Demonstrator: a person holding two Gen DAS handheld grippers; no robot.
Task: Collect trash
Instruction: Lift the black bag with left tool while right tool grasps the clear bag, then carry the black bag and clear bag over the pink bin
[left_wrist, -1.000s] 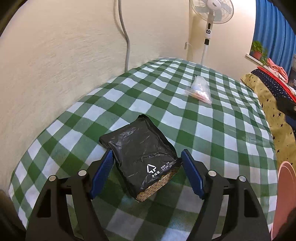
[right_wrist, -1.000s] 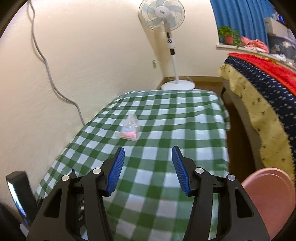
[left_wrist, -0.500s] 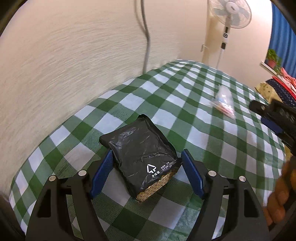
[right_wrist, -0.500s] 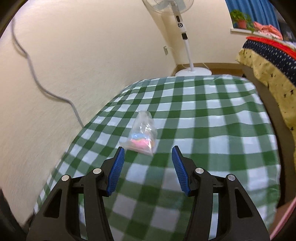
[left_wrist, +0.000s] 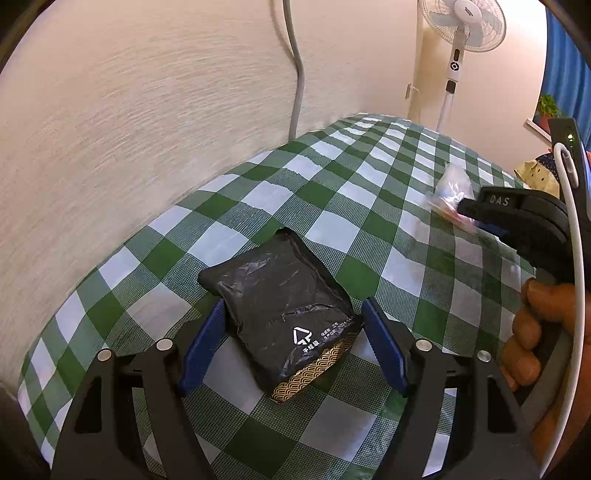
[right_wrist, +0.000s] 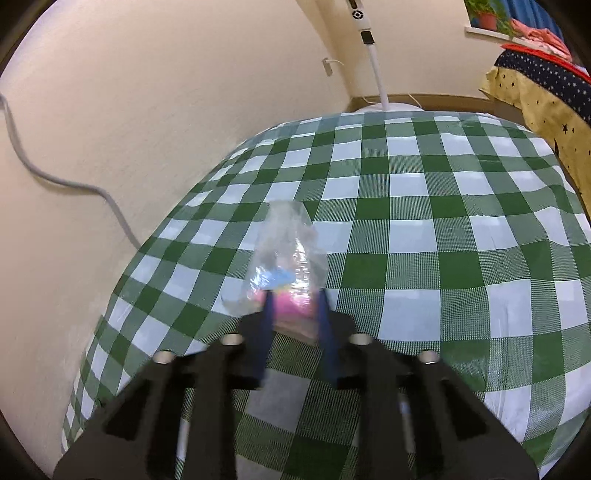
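The crinkled clear plastic bag (right_wrist: 286, 258), with pink and pale blue scraps showing through its lower end, lay on the green-and-white checked tablecloth (right_wrist: 443, 229) and looked blurred. The right gripper (right_wrist: 295, 314) had its blue fingers (right_wrist: 267, 314) drawn in narrowly on either side of the bag's near, pink end; whether they actually pinched it I could not tell. In the left wrist view that bag (left_wrist: 451, 188) sat at two o'clock. The left gripper (left_wrist: 291, 334) stood wide open, its blue pads (left_wrist: 201, 345) flanking a glossy black wrinkled packet with white print and a gold patterned edge (left_wrist: 284, 306), apparently without touching it. A white pedestal fan (left_wrist: 460, 33) stood at one o'clock.
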